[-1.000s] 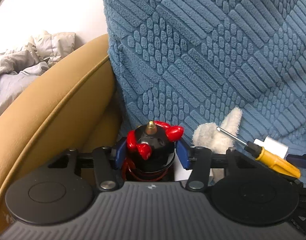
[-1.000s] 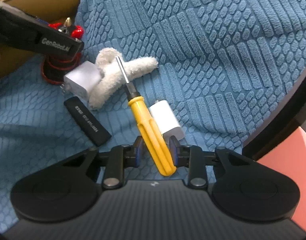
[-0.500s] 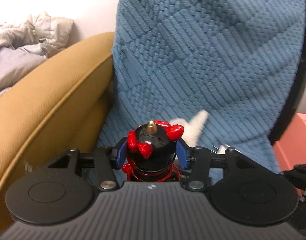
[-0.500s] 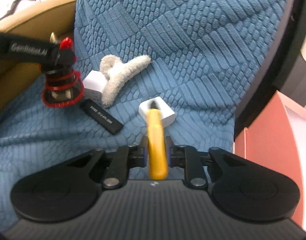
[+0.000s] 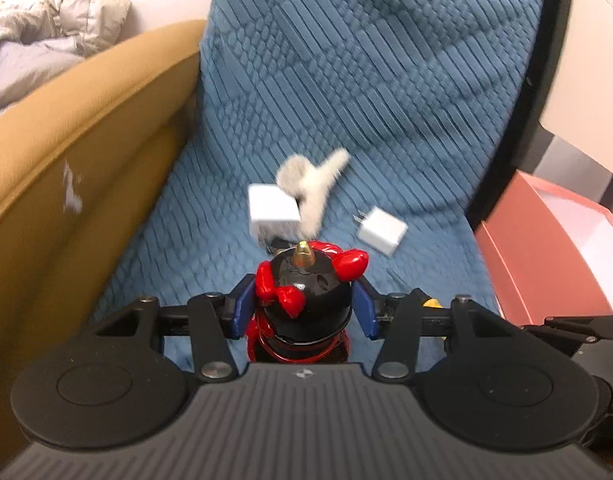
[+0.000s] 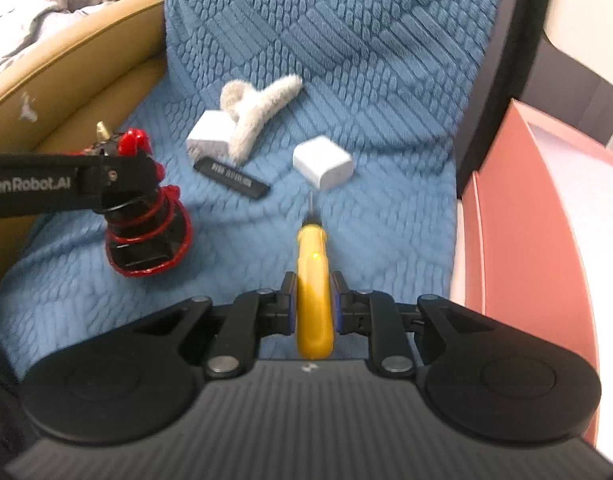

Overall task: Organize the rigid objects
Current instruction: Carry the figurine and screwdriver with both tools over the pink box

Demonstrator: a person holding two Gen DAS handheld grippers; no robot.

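Left wrist view: the left gripper (image 5: 302, 308) has its blue-padded fingers (image 5: 242, 306) clenched on the round black top of a black-and-red figurine (image 5: 306, 300), which has a small brass tip and glossy red knobs. The figurine is lifted above the blue textured blanket (image 5: 386, 80) that covers the seat. Farther off on the blanket lie a white charger cube (image 5: 272, 210), a fluffy beige hair claw (image 5: 312, 182) touching its right side, and a second white charger (image 5: 382, 230) with its prongs pointing left, a little apart to the right. A tan sofa arm (image 5: 66, 140) runs along the left, and a pink box (image 5: 546, 248) with a white inside stands at the right. This view is blurred.

Right wrist view: the right gripper (image 6: 314, 304) grasps the yellow handle of a screwdriver (image 6: 314, 280) between its pads, the metal shaft pointing away toward the second white charger (image 6: 322, 162). The screwdriver is held above the blanket (image 6: 366, 40). At the left, the left gripper's black arm holds the figurine (image 6: 146, 216) clear of the blanket, its red wire-wrapped base tilted toward the camera. Beyond it lie a black stick-shaped device (image 6: 232, 178) with printed lettering, the white charger cube (image 6: 210, 132) just behind it and the hair claw (image 6: 254, 108) touching the cube. The pink box (image 6: 518, 220) rises at the right edge.
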